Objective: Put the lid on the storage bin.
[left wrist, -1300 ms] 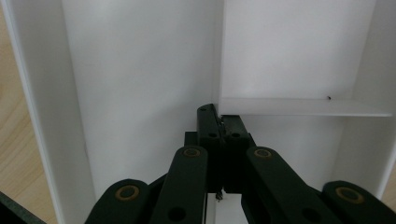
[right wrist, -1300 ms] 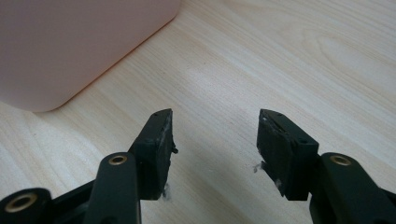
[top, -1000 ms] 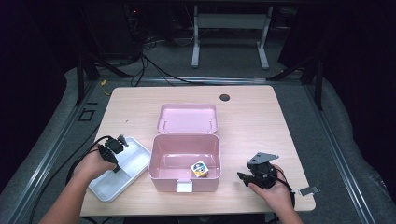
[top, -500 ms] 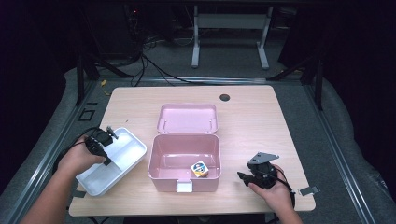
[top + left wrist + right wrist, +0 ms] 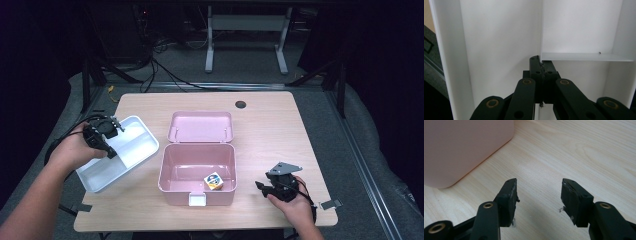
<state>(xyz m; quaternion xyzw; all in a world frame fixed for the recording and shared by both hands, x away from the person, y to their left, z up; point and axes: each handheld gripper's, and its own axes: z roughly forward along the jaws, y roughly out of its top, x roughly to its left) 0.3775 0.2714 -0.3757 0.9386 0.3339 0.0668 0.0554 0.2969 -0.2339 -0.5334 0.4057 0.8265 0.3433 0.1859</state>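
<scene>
- My left gripper (image 5: 541, 72) is clenched on the divider of the white tray (image 5: 131, 150), over the table's (image 5: 270, 125) left edge, long axis diagonal.
- My right gripper (image 5: 537, 195), released, rests beside the pink box (image 5: 172, 175) holding a cube (image 5: 214, 181).

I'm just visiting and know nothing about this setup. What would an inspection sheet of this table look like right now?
Surface: light wooden table with a dark round hole near its far edge.
Job's things: open pink box, lid laid back; a colourful cube inside. White divided tray at the table's left edge.
Clutter: nothing seen.
Grippers: left gripper shut on the tray's inner divider; right gripper open, low over bare wood beside the box.
Cables: a black cable loops from the left gripper; more lie on the floor behind.
Surroundings: dark room, grey floor, metal stand legs beyond the table.
</scene>
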